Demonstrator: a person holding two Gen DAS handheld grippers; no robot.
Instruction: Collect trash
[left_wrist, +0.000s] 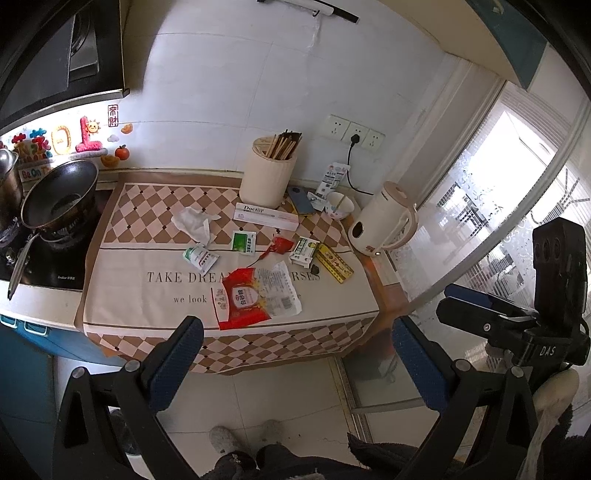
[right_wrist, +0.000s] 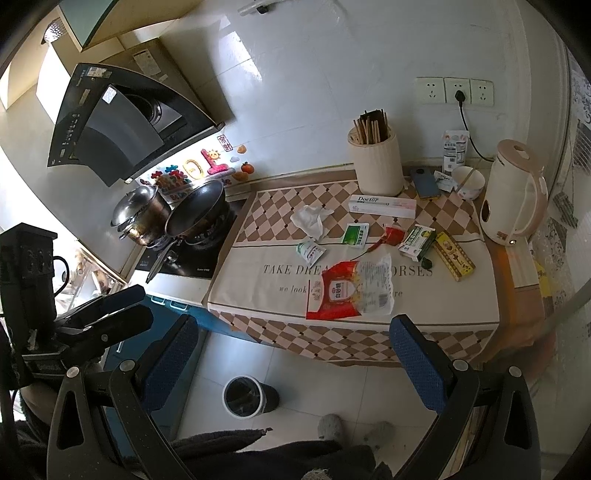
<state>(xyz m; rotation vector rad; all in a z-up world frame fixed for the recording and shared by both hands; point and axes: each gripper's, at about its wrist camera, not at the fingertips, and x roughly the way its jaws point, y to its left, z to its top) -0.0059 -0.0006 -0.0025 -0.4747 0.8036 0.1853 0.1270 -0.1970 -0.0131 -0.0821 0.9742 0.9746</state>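
Both tongs are held back from the desk (left_wrist: 122, 295), above the floor, with jaws spread wide and nothing between them: the left tongs (left_wrist: 295, 363) and the right tongs (right_wrist: 295, 363) are each empty. The trash lies scattered on the checkered cloth covering the desk, ahead of and beyond both sets of fingertips, none of it touching either tool. Nearest the front edge is a torn red-and-clear wrapper (left_wrist: 258, 297), lying flat between the two left fingers as seen from the left wrist view. Behind it, in a loose row, are a small white-green sachet (left_wrist: 200, 257), a green sachet (left_wrist: 242, 242), a red scrap (left_wrist: 279, 246), a small green-and-white box (left_wrist: 303, 252) and a yellow box (left_wrist: 334, 264). A crumpled tissue (left_wrist: 194, 223) lies further back to the left, and a long white "Doctor" box (left_wrist: 266, 216) lies behind the sachets, just in front of the cream chopstick holder (left_wrist: 267, 177). A kettle (left_wrist: 384, 223) stands at the right end of the desk. A dark bin (right_wrist: 245, 397) with a pale rim stands on the floor below the desk's front edge, between the right tongs' fingers in the right wrist view.
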